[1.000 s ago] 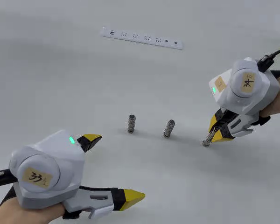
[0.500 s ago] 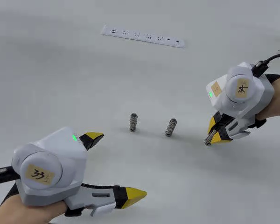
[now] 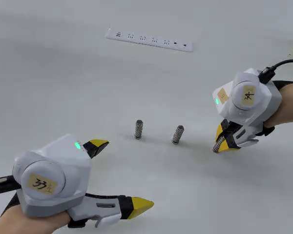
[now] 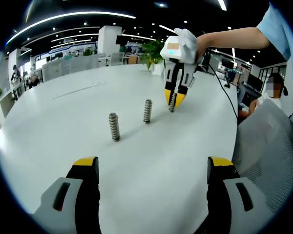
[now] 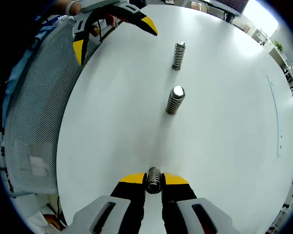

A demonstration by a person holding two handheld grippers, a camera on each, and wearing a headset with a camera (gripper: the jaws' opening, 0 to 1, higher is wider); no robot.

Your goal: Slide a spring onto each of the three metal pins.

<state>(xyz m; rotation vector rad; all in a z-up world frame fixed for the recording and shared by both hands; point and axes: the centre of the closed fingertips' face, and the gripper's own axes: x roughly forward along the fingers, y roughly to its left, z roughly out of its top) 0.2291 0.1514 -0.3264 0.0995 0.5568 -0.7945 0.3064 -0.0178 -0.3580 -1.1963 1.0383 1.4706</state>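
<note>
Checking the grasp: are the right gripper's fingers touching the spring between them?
Touching: in the right gripper view, both yellow fingers press against the spring.

Right gripper (image 3: pixel 223 144) drifted inward, nearer middle spring (image 3: pixel 178 134) than a second ago. Its body sank lower toward table (image 3: pixel 63 87) and rolled at my wrist. Paper label (image 3: pixel 248 95) on top turned with it. End spring (image 3: pixel 218 143), pinched in my jaws, leans less than before, closer to upright.

2 sprung pins (image 3: pixel 138 129) upright; 3rd spring (image 3: pixel 218 143) in jaws.
</note>
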